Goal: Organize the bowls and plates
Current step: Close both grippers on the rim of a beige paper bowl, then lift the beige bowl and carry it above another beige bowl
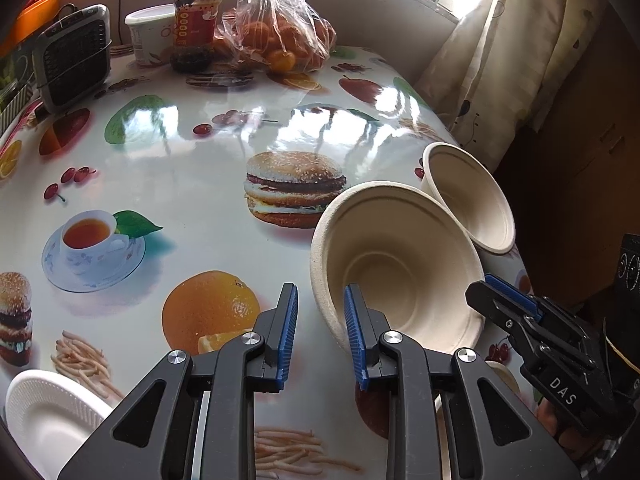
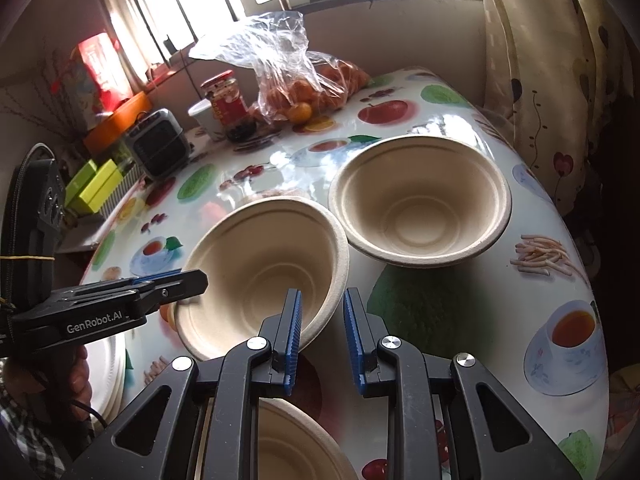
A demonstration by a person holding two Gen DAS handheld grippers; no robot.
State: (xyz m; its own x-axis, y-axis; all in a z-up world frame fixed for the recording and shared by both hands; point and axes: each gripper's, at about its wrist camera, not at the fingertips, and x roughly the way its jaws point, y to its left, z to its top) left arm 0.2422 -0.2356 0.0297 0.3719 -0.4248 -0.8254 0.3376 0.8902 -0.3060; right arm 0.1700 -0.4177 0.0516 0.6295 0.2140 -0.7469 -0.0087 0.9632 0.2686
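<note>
1. Both tongs grip one pulp bowl [image 2: 260, 268]: the left tongs [image 1: 320, 312] pinch its near rim, and the right tongs [image 2: 320, 316] are closed on the opposite rim.
2. A second bowl [image 2: 420, 200] sits on the table [image 1: 192, 160] just beyond.
3. Judged next: lift the held bowl and nest it into the second.

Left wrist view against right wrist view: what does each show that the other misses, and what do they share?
Only the left wrist view shows the white paper plate lying flat, clear of the plate stack. Only the right wrist view shows the green boxes and a third pulp bowl under the right gripper. Both show the tilted bowl, the upright bowl, the jar and the bag of oranges.
</note>
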